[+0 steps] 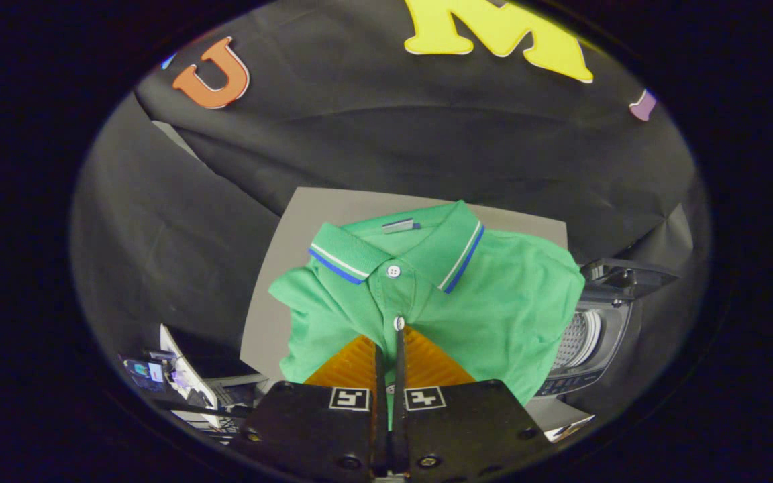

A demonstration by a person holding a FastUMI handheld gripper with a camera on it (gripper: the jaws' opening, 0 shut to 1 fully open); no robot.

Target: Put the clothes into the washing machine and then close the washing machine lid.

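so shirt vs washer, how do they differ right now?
The shirt is green soft cloth, pinched up between the shut fingers of the gripper; the washer is rigid, dark and silver. The shirt hangs outside the washer, beside it; the washer stands open, lid up, drum showing.

Lower half of the green polo shirt (427,295) hidden behind the gripper (390,349), so cannot tell how much cloth sits between the nearly closed fingers. Washing machine (594,335) partly covered by the shirt; drum barely seen. Grey worktop (279,282) mostly covered. Small clutter (158,372) to the left too small to tell.
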